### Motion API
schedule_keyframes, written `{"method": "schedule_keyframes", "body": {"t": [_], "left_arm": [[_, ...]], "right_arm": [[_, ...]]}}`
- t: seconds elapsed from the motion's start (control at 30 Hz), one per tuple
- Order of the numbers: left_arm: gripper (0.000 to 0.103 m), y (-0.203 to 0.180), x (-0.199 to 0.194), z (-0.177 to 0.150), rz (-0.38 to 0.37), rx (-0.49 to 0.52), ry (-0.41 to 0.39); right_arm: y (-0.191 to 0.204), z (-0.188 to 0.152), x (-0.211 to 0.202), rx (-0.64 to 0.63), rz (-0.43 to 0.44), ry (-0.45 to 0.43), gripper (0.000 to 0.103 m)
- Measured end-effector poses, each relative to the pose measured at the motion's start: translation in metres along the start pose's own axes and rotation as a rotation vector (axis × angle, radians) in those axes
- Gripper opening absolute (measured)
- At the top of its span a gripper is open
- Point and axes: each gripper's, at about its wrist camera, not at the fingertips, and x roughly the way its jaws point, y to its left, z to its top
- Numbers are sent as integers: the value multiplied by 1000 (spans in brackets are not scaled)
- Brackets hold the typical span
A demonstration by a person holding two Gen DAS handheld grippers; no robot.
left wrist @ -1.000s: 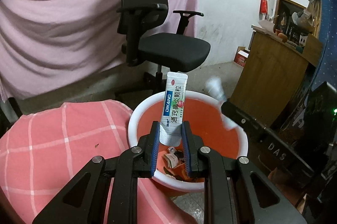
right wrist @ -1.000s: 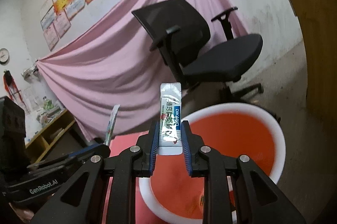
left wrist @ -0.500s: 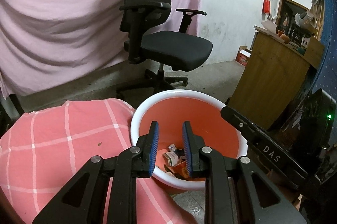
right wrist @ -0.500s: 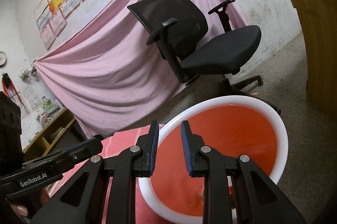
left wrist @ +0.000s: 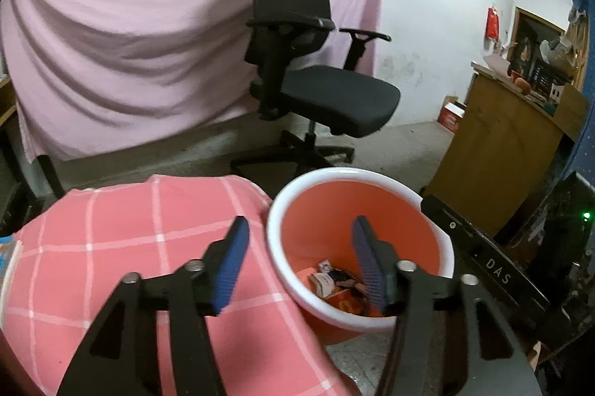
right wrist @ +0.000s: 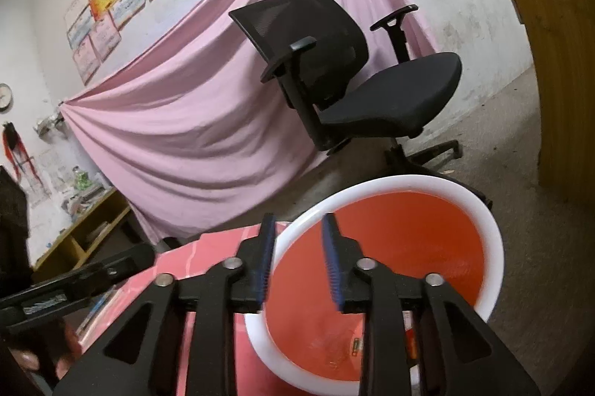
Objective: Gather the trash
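Note:
An orange basin with a white rim (left wrist: 297,210) stands beside the pink checked table (left wrist: 122,239); it also shows in the right wrist view (right wrist: 483,221). Several pieces of trash (left wrist: 331,284) lie at its bottom. My left gripper (left wrist: 299,260) is wide open and empty, over the basin's near left rim. My right gripper (right wrist: 297,256) is open and empty, over the basin's left rim. The other gripper's body (left wrist: 487,265) shows at the right of the left wrist view.
A black office chair (left wrist: 308,76) stands behind the basin, before a pink hanging sheet (left wrist: 130,42). A wooden cabinet (left wrist: 502,154) is at the right. A low yellow shelf (right wrist: 81,232) is at the left in the right wrist view.
Both grippers held white sachets a second ago and have let them go. The left jaws have opened wide and that gripper has moved left; the right jaws opened slightly.

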Motion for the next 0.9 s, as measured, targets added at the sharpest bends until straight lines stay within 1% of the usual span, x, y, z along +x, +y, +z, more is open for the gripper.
{"method": "schedule_keyframes", "body": {"t": [0.03,0.07,0.13,0.17,0.2,0.23,0.27,0.3,0.37,0.43,0.5,0.7,0.9], "left_arm": [[56,2,-4,-1,9,-1,-9],[61,5,-8,-3,25,-4,-18],[77,12,-17,-5,64,-15,-42],[88,16,-24,-7,87,-23,-64],[93,20,-30,-9,99,-31,-86],[93,24,-38,-11,111,-43,-116],[94,28,-45,-14,121,-54,-140],[96,32,-52,-16,132,-62,-156],[100,37,-63,-21,160,-70,-184],[100,42,-74,-27,179,-74,-215],[100,46,-85,-34,186,-78,-237],[100,57,-119,-61,223,-92,-306],[101,66,-151,-89,250,-113,-354]], "right_arm": [[0,-1,0,0,-7,-3,45],[1,-1,-1,1,-12,-6,49],[2,-2,-1,0,-22,-6,49],[3,-2,-2,-2,-26,-7,49],[4,-2,-2,-3,-30,-8,53],[6,-3,-4,-3,-40,-12,58],[8,-5,-7,-4,-47,-21,76],[11,-6,-12,-9,-46,-37,87],[18,-8,-22,-32,-39,-68,87],[26,-12,-33,-64,-38,-101,92],[33,-17,-44,-85,-34,-137,103],[50,-33,-86,-116,-7,-287,103],[72,-46,-110,-183,-4,-366,103]]}}
